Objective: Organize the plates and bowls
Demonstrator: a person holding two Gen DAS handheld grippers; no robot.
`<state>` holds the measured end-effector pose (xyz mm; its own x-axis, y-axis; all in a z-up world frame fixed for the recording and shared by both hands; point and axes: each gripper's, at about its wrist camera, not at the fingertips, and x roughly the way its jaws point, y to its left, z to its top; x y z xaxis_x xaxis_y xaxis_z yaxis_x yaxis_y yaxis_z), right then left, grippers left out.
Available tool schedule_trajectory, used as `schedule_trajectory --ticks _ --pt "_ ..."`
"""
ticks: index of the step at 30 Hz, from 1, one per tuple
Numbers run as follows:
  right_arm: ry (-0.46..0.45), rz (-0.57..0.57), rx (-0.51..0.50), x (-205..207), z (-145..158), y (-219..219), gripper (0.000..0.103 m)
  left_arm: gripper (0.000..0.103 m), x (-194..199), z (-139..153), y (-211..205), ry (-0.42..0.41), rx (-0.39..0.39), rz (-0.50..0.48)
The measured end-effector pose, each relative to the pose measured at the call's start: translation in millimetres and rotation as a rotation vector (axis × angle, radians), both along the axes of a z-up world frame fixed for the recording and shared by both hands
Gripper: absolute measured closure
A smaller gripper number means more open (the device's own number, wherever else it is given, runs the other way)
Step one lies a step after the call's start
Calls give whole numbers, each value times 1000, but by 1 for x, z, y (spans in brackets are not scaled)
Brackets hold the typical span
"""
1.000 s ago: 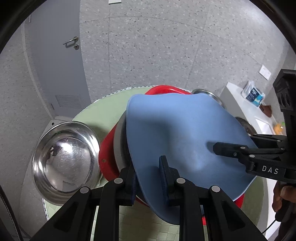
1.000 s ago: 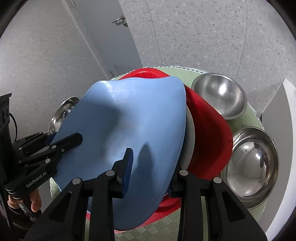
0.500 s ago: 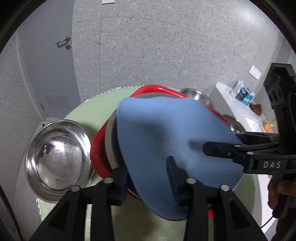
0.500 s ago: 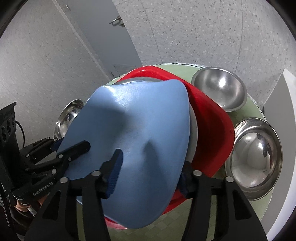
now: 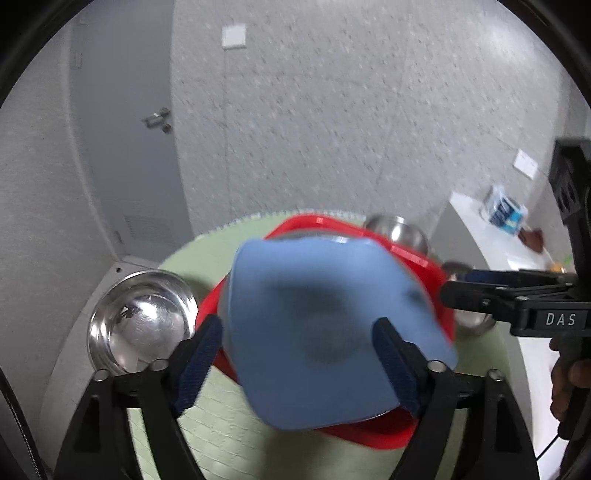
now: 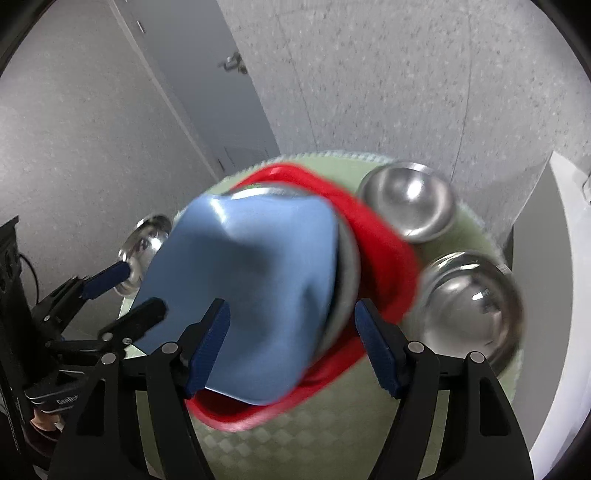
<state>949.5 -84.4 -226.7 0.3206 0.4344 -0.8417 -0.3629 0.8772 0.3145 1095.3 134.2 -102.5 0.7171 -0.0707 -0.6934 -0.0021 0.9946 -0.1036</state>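
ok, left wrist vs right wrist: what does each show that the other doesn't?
Left wrist only: white counter with a blue packet, wall switch.

Right wrist only: both right-side steel bowls unobstructed.

Both: blue plate stacked in the red plate, green mat, door handle, left gripper and right gripper open.

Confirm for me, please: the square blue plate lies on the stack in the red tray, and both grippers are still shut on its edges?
Not quite. The square blue plate does lie on the stack in the red tray, but both wrist views show the left gripper and right gripper open, released from it.
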Motion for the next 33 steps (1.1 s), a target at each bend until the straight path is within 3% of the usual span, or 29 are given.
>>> schedule_trajectory --ticks 9,16,23,26,28,33 --pt "-40 34 -14 22 10 -108 29 13 -29 11 -109 -62 -17 148" --pt "16 72 -1 41 -19 -148 29 6 -28 -2 -187 14 -72 201" --pt "96 93 10 56 -62 -165 29 5 17 -24 -213 133 -82 226" --pt "120 100 15 59 -75 -164 29 7 30 -35 -219 166 -59 241" --pt "136 111 15 60 -84 -162 31 9 38 -35 -228 145 -2 236" --pt "167 130 22 63 -99 -158 42 15 51 -42 -252 149 82 233"
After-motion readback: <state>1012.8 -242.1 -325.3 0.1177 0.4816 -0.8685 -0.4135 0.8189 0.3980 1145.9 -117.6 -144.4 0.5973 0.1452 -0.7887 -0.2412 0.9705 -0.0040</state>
